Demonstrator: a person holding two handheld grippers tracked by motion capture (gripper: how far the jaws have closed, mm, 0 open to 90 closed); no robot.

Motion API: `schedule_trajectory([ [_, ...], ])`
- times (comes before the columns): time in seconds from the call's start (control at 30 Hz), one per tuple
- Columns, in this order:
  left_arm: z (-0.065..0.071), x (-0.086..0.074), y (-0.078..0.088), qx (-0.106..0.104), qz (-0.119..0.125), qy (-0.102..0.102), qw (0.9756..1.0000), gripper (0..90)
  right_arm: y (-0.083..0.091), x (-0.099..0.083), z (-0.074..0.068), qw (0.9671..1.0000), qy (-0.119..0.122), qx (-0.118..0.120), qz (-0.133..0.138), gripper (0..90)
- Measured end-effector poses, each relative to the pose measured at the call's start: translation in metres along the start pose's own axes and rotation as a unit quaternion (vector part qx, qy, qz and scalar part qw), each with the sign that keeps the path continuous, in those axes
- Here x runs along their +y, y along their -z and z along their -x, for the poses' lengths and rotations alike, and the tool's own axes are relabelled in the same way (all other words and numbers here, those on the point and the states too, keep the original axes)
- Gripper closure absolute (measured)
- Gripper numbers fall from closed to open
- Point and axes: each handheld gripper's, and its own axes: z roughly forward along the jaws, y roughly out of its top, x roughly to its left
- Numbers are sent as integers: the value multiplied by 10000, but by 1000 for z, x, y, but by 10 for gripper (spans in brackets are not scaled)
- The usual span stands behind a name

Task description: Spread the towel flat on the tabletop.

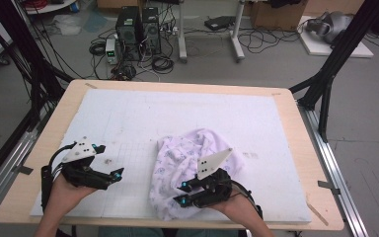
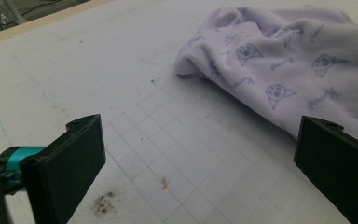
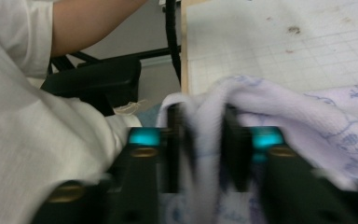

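**On the desk: right hand-held gripper pinching the cloth's near edge**

On the desk [image 1: 296, 148], over the white gridded mat [image 1: 143, 113], the lilac cloth [image 1: 187, 158] is lying crumpled right of centre, its near end reaching almost to the mat's front edge. It is printed with small animal faces, showing clearly in the left gripper view [image 2: 279, 51].

The right hand-held gripper [image 1: 183, 193] is sitting at that near end, pointing left across the fabric. In the right gripper view its jaws are standing close together with a fold of cloth [image 3: 205, 116] bunched between them, the pads pressing on it; the picture is blurred, yet the fabric is plainly draping over both jaws. A white sleeve [image 3: 37, 130] is filling the left of that view.

The left hand-held gripper [image 1: 117, 174] is hovering over bare mat, well apart from the cloth. Its jaws are standing wide, nothing between them, aimed toward the fabric's rounded left fold. A brown stain [image 2: 103, 204] is marking the mat just ahead of its left jaw.
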Motion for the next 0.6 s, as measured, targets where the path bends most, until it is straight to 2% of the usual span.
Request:
schedule_trajectory([
  [0.03, 2, 2, -6, -68, -29, -31, 10000, 24, 8, -1, 3, 9999, -71, -62, 109, 530],
  [0.07, 2, 2, -6, -68, -29, -31, 10000, 26, 8, -1, 3, 9999, -71, -62, 109, 530],
  [0.1, 4, 4, -14, -204, -56, -43, 9998, 40, 22, -4, 10, 9989, -165, -348, 271, 479],
  [0.13, 4, 4, -14, -204, -56, -43, 9998, 55, 22, -4, 10, 9989, -165, -348, 271, 479],
  [0.17, 7, 7, -23, -334, -51, -60, 9994, 70, 36, -9, 19, 9962, -283, -785, 243, 454],
  [0.2, 7, 7, -23, -334, -51, -60, 9994, 72, 41, -13, 25, 9944, -294, -1002, 179, 449],
  [0.23, 9, 9, -30, -407, -71, -104, 9991, 73, 45, -17, 29, 9922, -344, -1194, 114, 442],
  [0.27, 9, 9, -30, -407, -71, -104, 9991, 77, 45, -17, 29, 9922, -344, -1194, 114, 442],
  [0.3, 13, 12, -38, -463, -28, -166, 9988, 84, 52, -26, 39, 9881, -436, -1473, 29, 429],
  [0.33, 13, 12, -38, -463, -28, -166, 9988, 91, 52, -26, 39, 9881, -436, -1473, 29, 429],
  [0.37, 16, 14, -46, -541, -11, -241, 9982, 105, 55, -34, 46, 9852, -549, -1621, -33, 428],
  [0.4, 16, 14, -46, -541, -11, -241, 9982, 115, 55, -34, 46, 9852, -549, -1621, -33, 428],
  [0.43, 19, 16, -54, -618, 1, -282, 9977, 129, 57, -42, 53, 9815, -607, -1809, -124, 428],
  [0.47, 19, 16, -54, -618, 1, -282, 9977, 140, 57, -42, 53, 9815, -607, -1809, -124, 428],
  [0.5, 23, 18, -64, -744, -30, -342, 9966, 169, 55, -50, 58, 9785, -683, -1932, -229, 428],
  [0.53, 23, 18, -64, -744, -30, -342, 9966, 208, 55, -50, 58, 9785, -683, -1932, -229, 428],
  [0.57, 26, 18, -73, -863, -86, -461, 9952, 265, 52, -58, 61, 9773, -741, -1964, -300, 428],
  [0.6, 26, 18, -73, -863, -86, -461, 9952, 280, 52, -58, 61, 9773, -741, -1964, -300, 428],
])
